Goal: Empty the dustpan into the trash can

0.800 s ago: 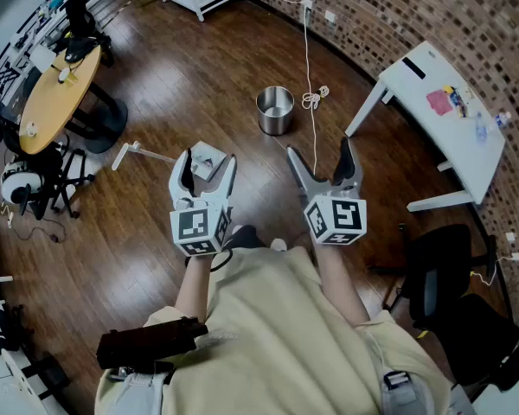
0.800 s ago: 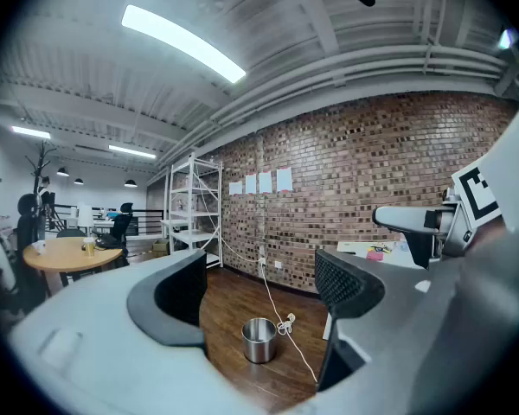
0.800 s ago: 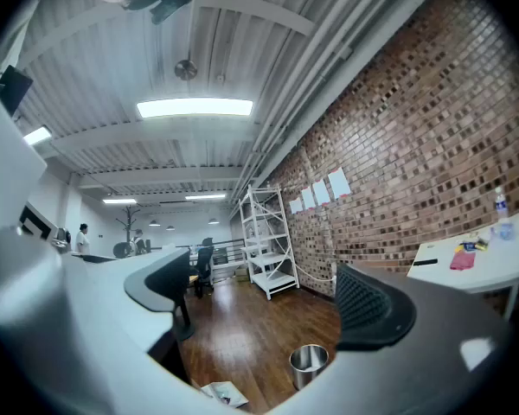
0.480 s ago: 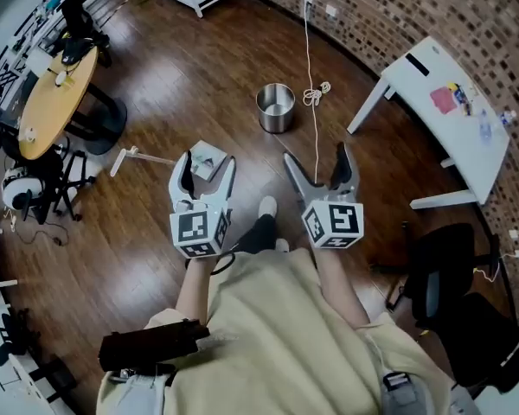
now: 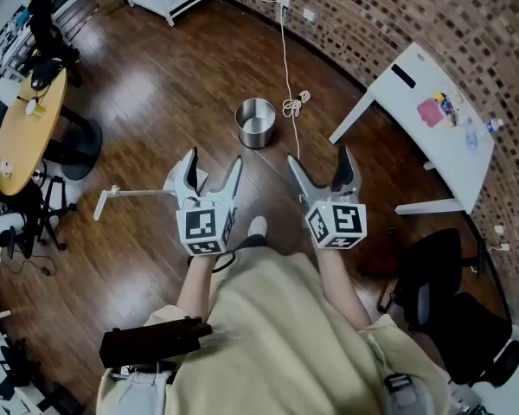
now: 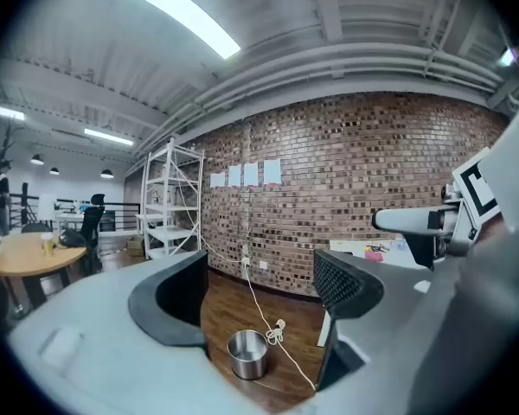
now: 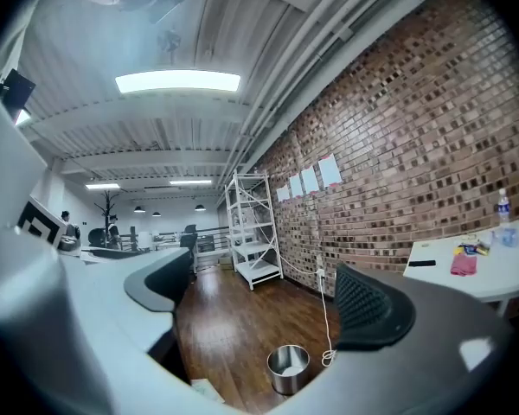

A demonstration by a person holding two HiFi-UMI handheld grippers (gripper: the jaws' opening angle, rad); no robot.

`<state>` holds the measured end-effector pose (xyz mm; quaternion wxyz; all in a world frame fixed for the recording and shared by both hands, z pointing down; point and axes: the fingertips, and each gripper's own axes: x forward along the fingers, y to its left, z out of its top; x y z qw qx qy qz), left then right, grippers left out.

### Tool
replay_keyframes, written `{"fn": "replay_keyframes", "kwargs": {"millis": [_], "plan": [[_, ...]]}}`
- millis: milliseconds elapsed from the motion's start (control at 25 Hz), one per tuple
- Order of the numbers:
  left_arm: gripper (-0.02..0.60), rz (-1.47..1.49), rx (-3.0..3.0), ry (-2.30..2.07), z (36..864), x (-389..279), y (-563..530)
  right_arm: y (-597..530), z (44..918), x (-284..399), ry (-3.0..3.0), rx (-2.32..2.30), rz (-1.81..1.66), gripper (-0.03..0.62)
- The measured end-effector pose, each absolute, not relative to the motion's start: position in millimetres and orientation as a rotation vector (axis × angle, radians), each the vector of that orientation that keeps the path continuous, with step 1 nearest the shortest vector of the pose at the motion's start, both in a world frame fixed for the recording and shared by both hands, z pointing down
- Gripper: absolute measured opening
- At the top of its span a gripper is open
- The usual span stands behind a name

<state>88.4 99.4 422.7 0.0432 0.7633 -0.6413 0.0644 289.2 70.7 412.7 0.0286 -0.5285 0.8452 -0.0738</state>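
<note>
Your left gripper (image 5: 213,158) and right gripper (image 5: 317,156) hold their fingers spread wide. The shiny trash can (image 5: 256,124) stands upper middle.

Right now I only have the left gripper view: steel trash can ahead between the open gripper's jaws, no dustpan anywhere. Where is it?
Observer: The head view shows the dustpan on the floor, mostly hidden under the left gripper, its long handle pointing left.
Operator: Has the right gripper got anything?
Observer: No, the right gripper is open with nothing between its jaws.
Operator: Anything beside me?
Observer: A black office chair stands to your right, behind the right gripper.
</note>
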Motion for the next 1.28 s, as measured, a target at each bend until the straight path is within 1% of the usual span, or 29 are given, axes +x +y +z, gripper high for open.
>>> {"fn": "replay_keyframes", "kwargs": {"millis": [80,320,600,840,1040,1200,1280], "plan": [[0.351,0.220,2.392,-1.967,420,83,73,47,408,274,2.623,-1.633,-0.199,0.528],[0.351,0.178,2.410,-1.947,417,58,13,-7,397,228,2.701,-1.597,-0.129,0.528],[0.351,0.213,2.227,-2.078,434,2,-24,-67,422,167,2.880,-1.397,-0.215,0.528],[0.351,0.196,1.972,-2.256,441,-69,-48,-120,424,86,3.026,-1.085,-0.218,0.528],[0.351,0.170,1.769,-2.395,444,-107,-69,-167,426,30,3.103,-0.813,-0.262,0.528],[0.351,0.161,1.612,-2.484,439,-136,-71,-182,428,-20,3.152,-0.591,-0.283,0.528],[0.337,0.167,1.567,-2.521,435,-151,-68,-184,427,-43,3.166,-0.504,-0.293,0.528]]}}
